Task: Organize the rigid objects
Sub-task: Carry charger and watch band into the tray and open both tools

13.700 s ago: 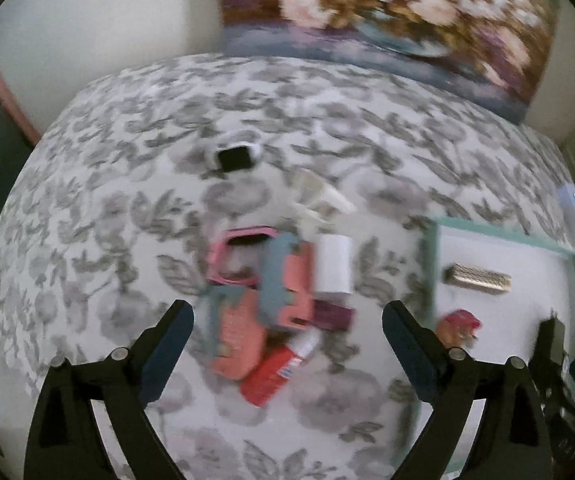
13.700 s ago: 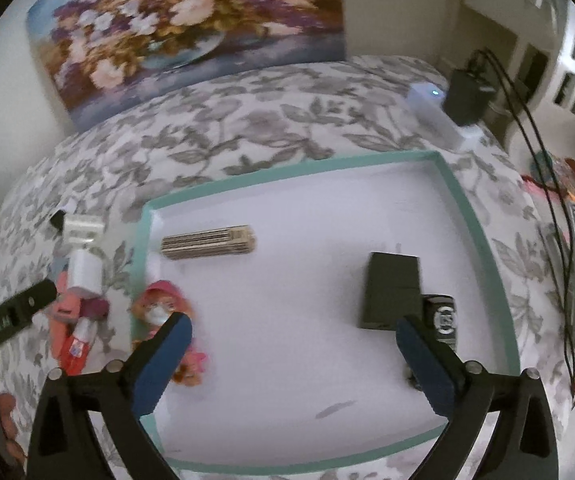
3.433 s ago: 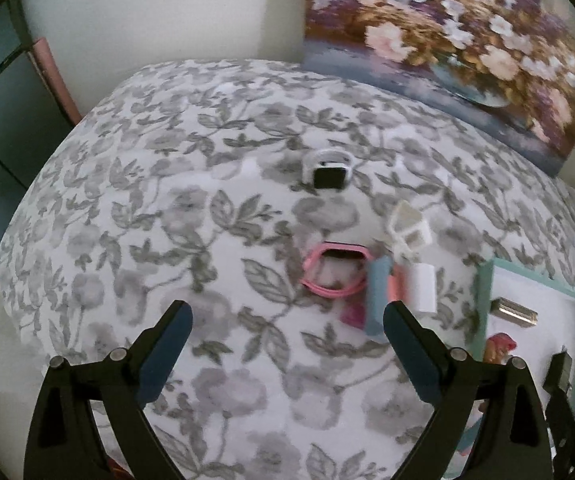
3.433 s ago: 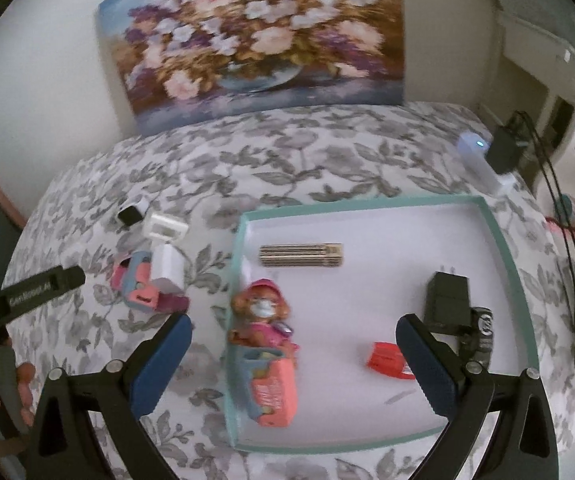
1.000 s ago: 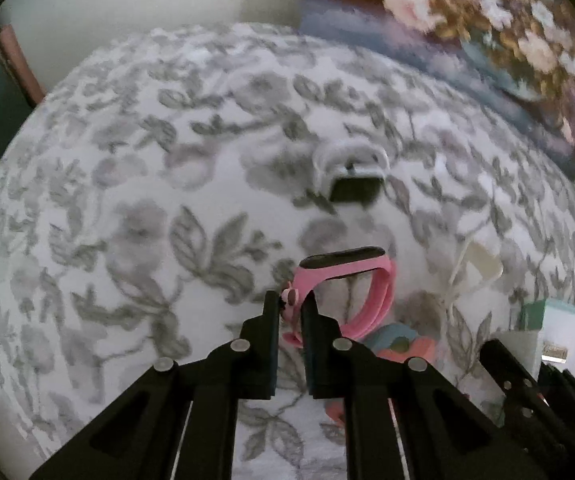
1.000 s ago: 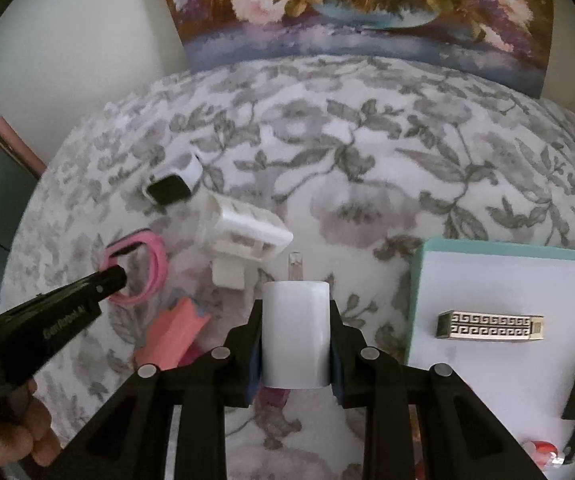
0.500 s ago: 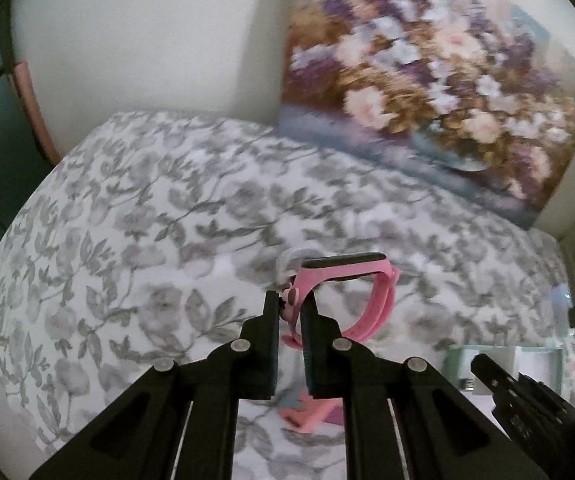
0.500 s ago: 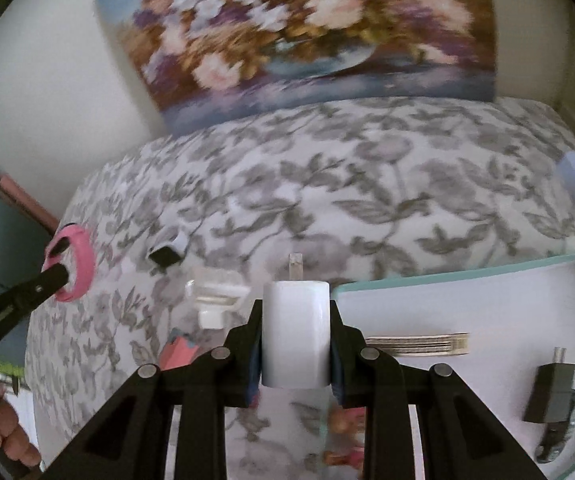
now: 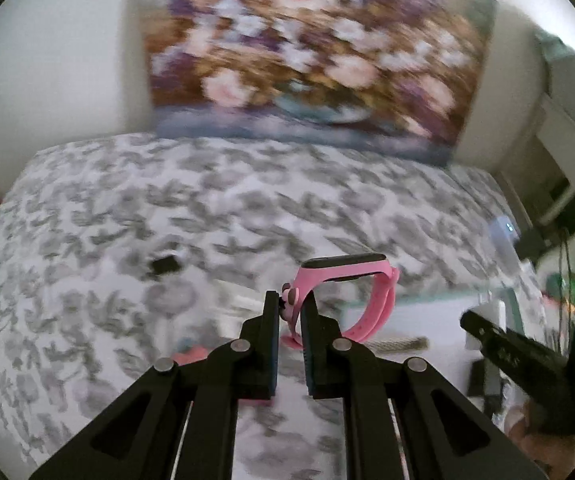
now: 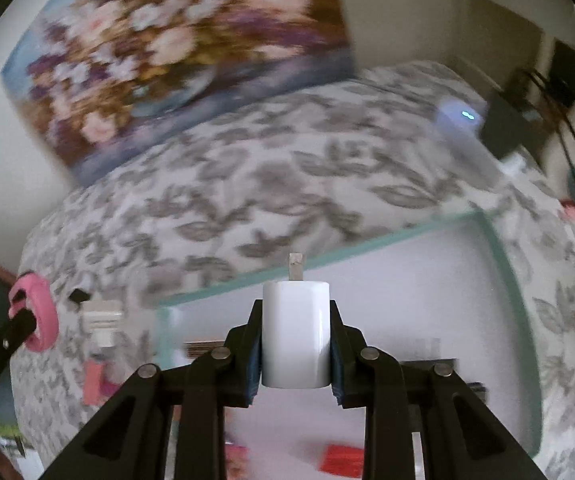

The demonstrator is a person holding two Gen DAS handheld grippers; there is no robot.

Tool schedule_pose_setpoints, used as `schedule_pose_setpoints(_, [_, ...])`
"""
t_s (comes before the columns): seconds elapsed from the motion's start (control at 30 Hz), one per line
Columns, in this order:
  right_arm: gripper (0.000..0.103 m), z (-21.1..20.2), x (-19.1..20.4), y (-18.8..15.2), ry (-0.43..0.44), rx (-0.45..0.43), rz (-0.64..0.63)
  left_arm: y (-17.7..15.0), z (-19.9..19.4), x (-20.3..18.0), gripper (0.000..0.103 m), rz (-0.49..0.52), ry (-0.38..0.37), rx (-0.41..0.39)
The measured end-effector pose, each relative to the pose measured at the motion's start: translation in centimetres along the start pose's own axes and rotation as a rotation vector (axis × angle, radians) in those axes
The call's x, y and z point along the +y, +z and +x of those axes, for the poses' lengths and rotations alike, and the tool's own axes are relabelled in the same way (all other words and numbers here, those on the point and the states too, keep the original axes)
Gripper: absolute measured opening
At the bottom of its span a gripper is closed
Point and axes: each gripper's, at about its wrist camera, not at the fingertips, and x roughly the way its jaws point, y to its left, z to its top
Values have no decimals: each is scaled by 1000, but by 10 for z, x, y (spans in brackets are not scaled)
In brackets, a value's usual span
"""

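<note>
My left gripper [image 9: 289, 307] is shut on the strap of a pink wristband watch [image 9: 351, 280], lifted above the flowered bedspread. It shows again at the left edge of the right wrist view as the pink wristband watch [image 10: 37, 312]. My right gripper [image 10: 296, 320] is shut on a white plug adapter [image 10: 295, 336] with its metal prong pointing away, held over the white tray with a teal rim [image 10: 367, 246]. The right gripper [image 9: 499, 340] also appears at the lower right of the left wrist view.
On the bedspread to the left of the tray lie a small black smartwatch [image 9: 165, 265], a white plug piece [image 10: 102, 320] and a pink item [image 10: 94, 386]. Inside the tray lie a gold patterned bar [image 9: 399, 344] and a red item [image 10: 341, 458]. A flower painting [image 9: 307, 60] leans on the wall.
Both grippers have risen and swung to the right, each with its object. The white adapter now hangs over the tray; the pink watch is nearer the tray's edge.
</note>
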Motion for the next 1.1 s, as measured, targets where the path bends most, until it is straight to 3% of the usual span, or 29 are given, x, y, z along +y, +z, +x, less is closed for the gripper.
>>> schedule_pose_setpoints(0.33, [29, 2, -57, 0, -76, 3, 75, -37, 37, -86, 10, 199, -56, 130])
schedule_pose_setpoints(0.57, [29, 19, -69, -7, -82, 47, 103, -56, 63, -95, 11, 218, -42, 219])
schedule_pose_setpoints(0.87, [31, 16, -64, -7, -100, 44, 71, -57, 69, -94, 12, 220, -34, 244])
schedule_pose_setpoints(0.97, [41, 12, -60, -4, -109, 39, 60, -54, 67, -95, 24, 227, -34, 251])
schedule_pose_setpoints(1.03, [56, 7, -58, -2, -117, 27, 56, -51, 63, -94, 32, 220, -35, 239])
schedule_pose_setpoints(1.1, [59, 1, -53, 1, -131, 7, 48, -47, 57, -90, 36, 210, -35, 226])
